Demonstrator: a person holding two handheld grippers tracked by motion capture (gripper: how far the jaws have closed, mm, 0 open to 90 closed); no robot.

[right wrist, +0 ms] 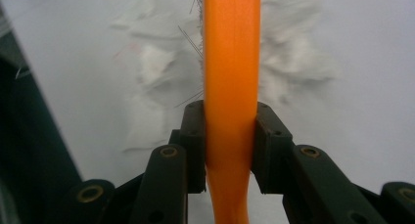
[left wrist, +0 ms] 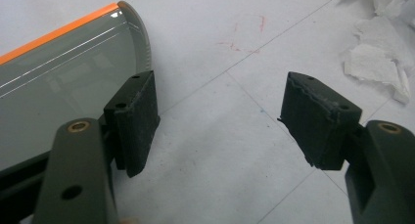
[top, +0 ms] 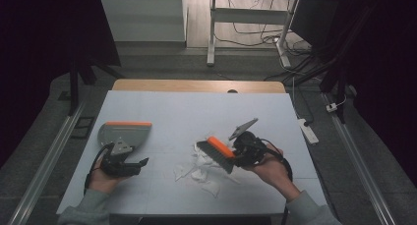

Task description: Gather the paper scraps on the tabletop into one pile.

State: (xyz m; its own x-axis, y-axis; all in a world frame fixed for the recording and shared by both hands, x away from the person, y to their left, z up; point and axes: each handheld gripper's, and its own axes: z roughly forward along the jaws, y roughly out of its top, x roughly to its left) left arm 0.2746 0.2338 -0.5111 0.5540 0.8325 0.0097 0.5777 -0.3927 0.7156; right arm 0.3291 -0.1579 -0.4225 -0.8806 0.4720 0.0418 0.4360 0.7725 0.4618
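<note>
On the table (top: 196,112), the grey dustpan (top: 123,135) with its orange edge lies at about nine o'clock, just beyond the left gripper (top: 140,163), whose jaws stand released and empty. At four o'clock the right gripper (top: 235,154) clenches the orange brush (top: 216,150), its bristles over the white paper scraps (top: 199,173) near the middle.

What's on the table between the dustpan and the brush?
Bare table beside the dustpan, then torn white paper scraps lying near the brush, as the high view shows.
</note>
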